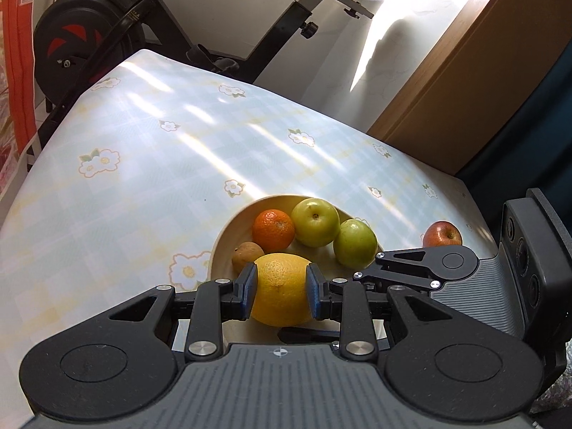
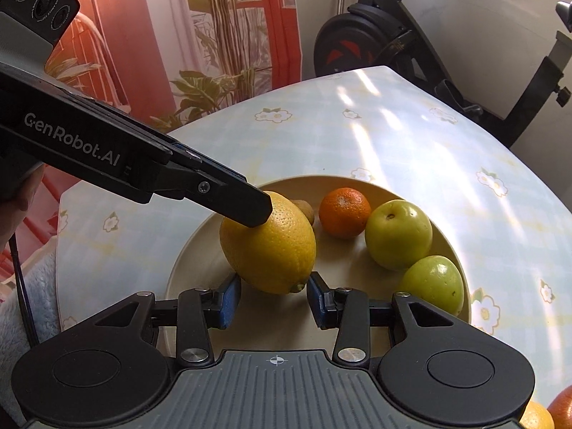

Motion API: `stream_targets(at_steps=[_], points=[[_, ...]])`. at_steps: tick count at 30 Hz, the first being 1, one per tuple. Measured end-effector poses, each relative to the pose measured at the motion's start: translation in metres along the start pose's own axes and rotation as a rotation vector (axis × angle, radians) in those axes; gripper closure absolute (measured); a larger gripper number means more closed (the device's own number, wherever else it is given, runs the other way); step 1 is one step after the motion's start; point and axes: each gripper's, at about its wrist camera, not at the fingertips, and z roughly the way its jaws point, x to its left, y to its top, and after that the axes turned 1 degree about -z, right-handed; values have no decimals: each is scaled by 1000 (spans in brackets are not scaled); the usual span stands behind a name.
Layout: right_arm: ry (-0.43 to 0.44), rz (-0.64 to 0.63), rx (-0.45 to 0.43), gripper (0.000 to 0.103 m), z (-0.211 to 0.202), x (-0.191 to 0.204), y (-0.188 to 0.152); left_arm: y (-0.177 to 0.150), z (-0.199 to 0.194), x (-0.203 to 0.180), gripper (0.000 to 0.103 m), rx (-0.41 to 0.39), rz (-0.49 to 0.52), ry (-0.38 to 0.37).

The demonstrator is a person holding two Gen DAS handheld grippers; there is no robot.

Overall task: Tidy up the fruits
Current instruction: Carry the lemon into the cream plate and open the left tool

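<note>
Sunlit flowered tablecloth (image 1: 150,164) under a bowl (image 2: 186,268) of fruit. Left gripper (image 1: 281,287) clamps a lemon (image 1: 280,289) over the bowl; right gripper (image 2: 273,298) waits apart. Smooth rind could slip and knock the apples (image 2: 398,234).

Two close wrist views, shared bowl (image 1: 218,250).

The left gripper (image 1: 281,287) sits low in the centre of its own wrist view, its blue pads (image 1: 249,283) pressed flat against the two sides of a large lemon (image 1: 280,295). In the right wrist view it enters from the upper left as a long black body slanting down toward the centre, one finger lying on that fruit. The right gripper (image 2: 273,298) sits at the bottom centre of its view, jaws parted, with clear gaps between its pads (image 2: 228,298) and the lemon's lower end.
</note>
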Motion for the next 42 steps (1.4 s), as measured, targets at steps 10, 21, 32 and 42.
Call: stream_targets(at_steps=[10,21,32,42], points=[[4,-21,-13,66,12,7,9,-2,-2,15,73,-16,-37,29],[-5,-23,-27,65,9,7,8,-4,-7,11,71,-35,-18,63],[-68,61,-145,64,-37,-6,-15,-4,-8,2,71,-39,0,109],[-242,267,-276,64,-107,-43,-85,-5,-10,-7,70,-42,14,172]])
